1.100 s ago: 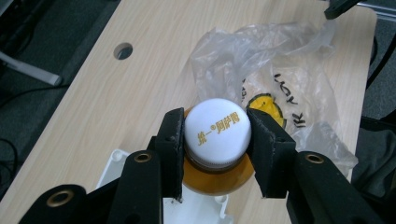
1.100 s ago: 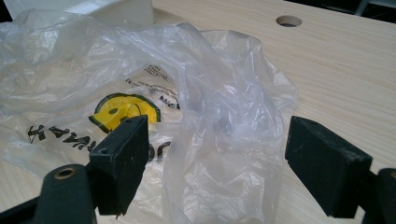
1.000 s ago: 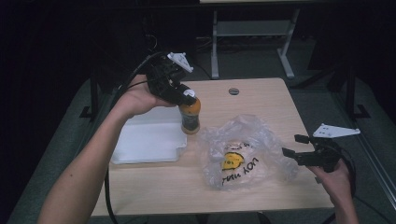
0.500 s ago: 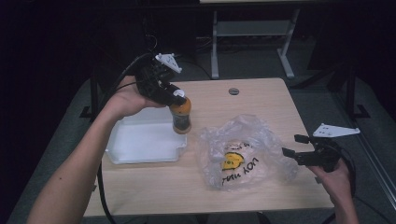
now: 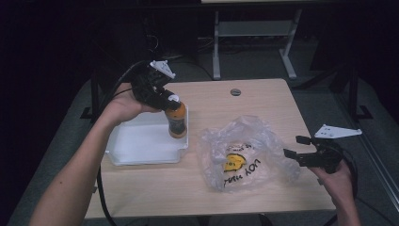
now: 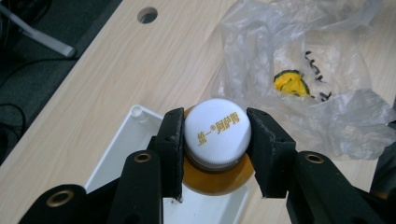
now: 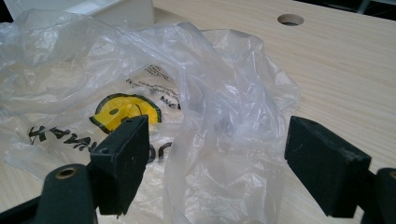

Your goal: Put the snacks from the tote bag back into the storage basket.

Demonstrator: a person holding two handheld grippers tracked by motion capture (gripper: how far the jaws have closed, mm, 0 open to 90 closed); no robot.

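Note:
My left gripper [image 5: 170, 102] is shut on the white cap of an orange drink bottle [image 5: 177, 121]. The bottle stands upright at the right end of the white tray [image 5: 141, 148]. In the left gripper view both pads press on the cap [image 6: 215, 128], and the orange body [image 6: 215, 179] shows below it. A crumpled clear plastic bag [image 5: 242, 153] with a yellow smiley print lies right of the tray. My right gripper [image 5: 292, 147] stands open at the bag's right edge; in the right gripper view [image 7: 215, 154] a fold of the bag [image 7: 219, 126] lies between the wide-apart jaws.
The pale wooden table [image 5: 221, 101] has a round cable hole [image 5: 235, 92] near its far edge. A metal frame [image 5: 254, 37] stands on the dark floor behind the table. Bare tabletop lies in front of the tray and the bag.
My left gripper has carried the bottle leftward and down, from beside the bag to the tray's right end. The right gripper has kept still.

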